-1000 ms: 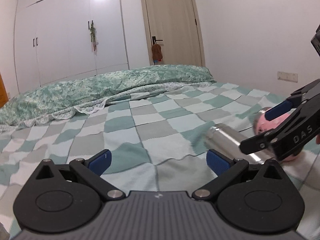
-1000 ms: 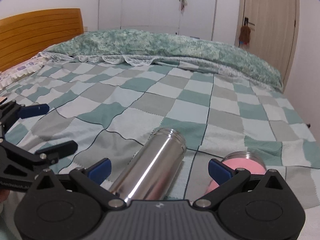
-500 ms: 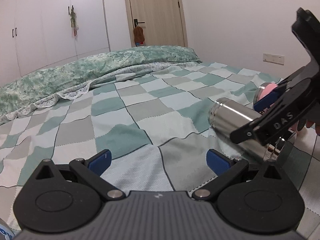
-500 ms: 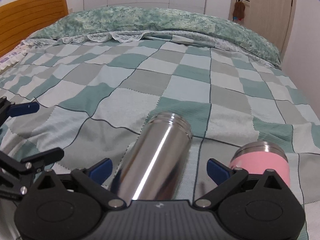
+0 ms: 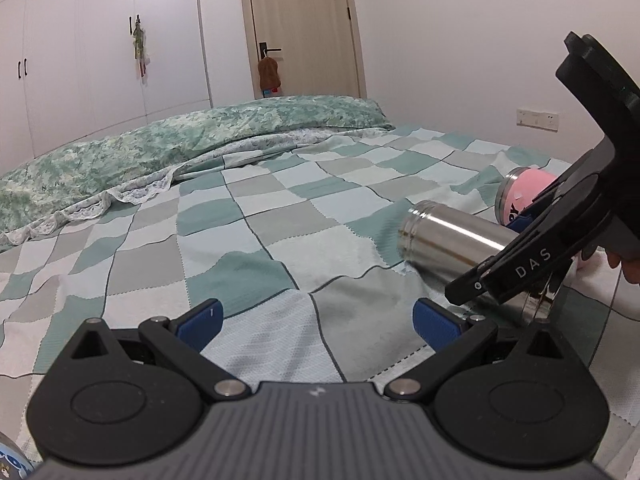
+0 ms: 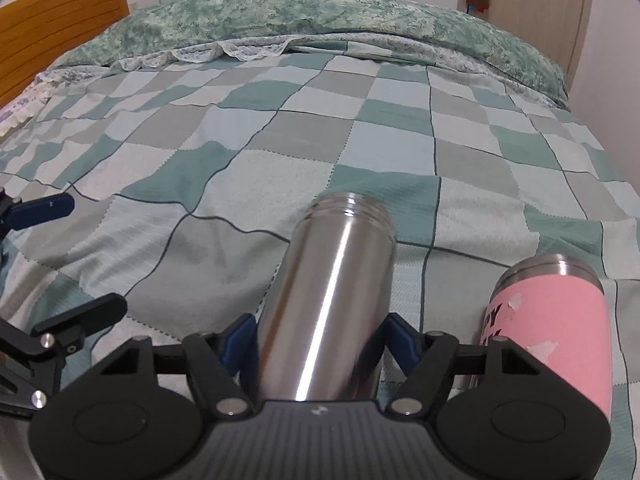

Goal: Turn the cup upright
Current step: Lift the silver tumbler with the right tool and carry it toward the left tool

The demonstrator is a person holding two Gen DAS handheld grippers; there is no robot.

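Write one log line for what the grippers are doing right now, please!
right gripper: shut on steel cup | cup: lying on bed | left gripper: open, holding nothing | pink cup: beside

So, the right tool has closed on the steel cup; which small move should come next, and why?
Probably lift slightly and tip the open end up. The right tool grips the shiny stainless-steel cylindrical cup near its base, and the cup lies on its side on the checked green bedspread, close beside the pink tumbler.

Steel cup (image 6: 328,304), shiny, lying on its side, threaded open mouth facing away, clamped near its base
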